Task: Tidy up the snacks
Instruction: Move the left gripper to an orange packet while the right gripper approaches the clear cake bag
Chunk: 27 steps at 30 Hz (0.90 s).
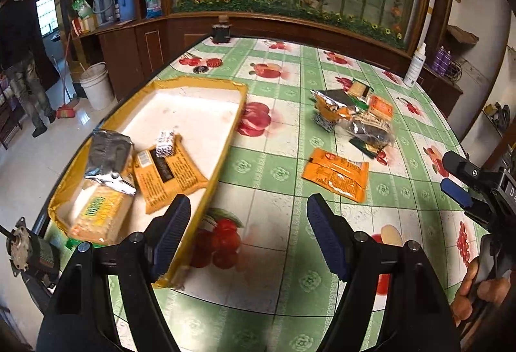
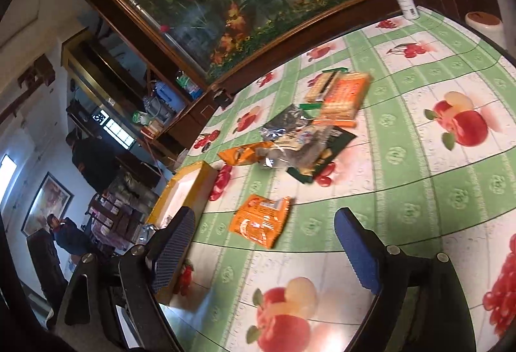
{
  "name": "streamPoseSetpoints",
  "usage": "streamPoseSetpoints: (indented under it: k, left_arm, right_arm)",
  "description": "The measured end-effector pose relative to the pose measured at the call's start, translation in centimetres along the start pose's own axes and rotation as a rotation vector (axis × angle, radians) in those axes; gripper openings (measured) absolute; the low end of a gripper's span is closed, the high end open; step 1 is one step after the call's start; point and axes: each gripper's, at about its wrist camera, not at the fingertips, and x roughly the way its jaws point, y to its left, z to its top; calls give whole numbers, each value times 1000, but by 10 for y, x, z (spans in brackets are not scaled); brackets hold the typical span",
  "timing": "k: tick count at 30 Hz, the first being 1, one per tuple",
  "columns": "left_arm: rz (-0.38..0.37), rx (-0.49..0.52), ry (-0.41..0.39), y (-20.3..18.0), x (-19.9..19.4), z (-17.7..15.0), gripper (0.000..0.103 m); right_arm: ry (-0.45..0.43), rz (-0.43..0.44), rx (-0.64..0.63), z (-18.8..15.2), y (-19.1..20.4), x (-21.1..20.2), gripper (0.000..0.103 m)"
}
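Note:
A yellow tray (image 1: pixel 222 87) with a white floor lies on the table's left side and holds several snack packs: a silver pack (image 1: pixel 109 155), an orange pack (image 1: pixel 167 177) and a cracker pack (image 1: pixel 96 216). A lone orange packet (image 1: pixel 335 173) lies on the tablecloth; it also shows in the right wrist view (image 2: pixel 261 219). A pile of snacks (image 1: pixel 354 113) lies farther back, also seen in the right wrist view (image 2: pixel 309 129). My left gripper (image 1: pixel 248 219) is open and empty above the tray's near right edge. My right gripper (image 2: pixel 264 239) is open and empty, just short of the lone packet; it shows in the left wrist view (image 1: pixel 458 181).
The table (image 1: pixel 277 281) has a green-and-white fruit-print cloth. A white spray bottle (image 1: pixel 416 65) stands at the far right edge, a dark jar (image 1: pixel 221 29) at the far edge. A wooden cabinet with a plant display runs behind. People stand to the left (image 2: pixel 93 165).

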Motion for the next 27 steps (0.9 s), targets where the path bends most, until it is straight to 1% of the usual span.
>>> streamPoseSetpoints:
  k: [5, 7, 9, 11, 13, 16, 19, 22, 25, 27]
  left_arm:
    - [-23, 20, 28, -12, 12, -5, 75]
    - [-43, 35, 45, -21, 21, -5, 75]
    - [-84, 41, 86, -29, 32, -5, 75]
    - [-139, 16, 132, -34, 44, -3, 75]
    - [-178, -15, 152, -39, 53, 0, 74]
    - [-177, -37, 155, -45, 63, 12, 74]
    - [-177, -48, 132, -47, 70, 31, 74]
    - [-208, -95, 125, -45, 80, 54, 74]
    - [-236, -156, 125, -42, 94, 75, 74]
    - [-235, -177, 139, -43, 107, 86, 74]
  right_arm:
    - [13, -76, -53, -6, -7, -1, 92]
    - [23, -92, -77, -7, -6, 0, 92]
    - [29, -95, -82, -8, -7, 1, 92]
    - [31, -99, -83, -8, -8, 2, 92]
    - [35, -102, -90, -6, -8, 5, 92]
    - [38, -94, -130, 1, -4, 15, 92]
    - [23, -75, -202, 13, 5, 27, 92]
    - [24, -73, -267, 27, 12, 45, 92]
    - [41, -86, -294, 41, 13, 66, 92]
    - [57, -100, -314, 50, 13, 81, 92]
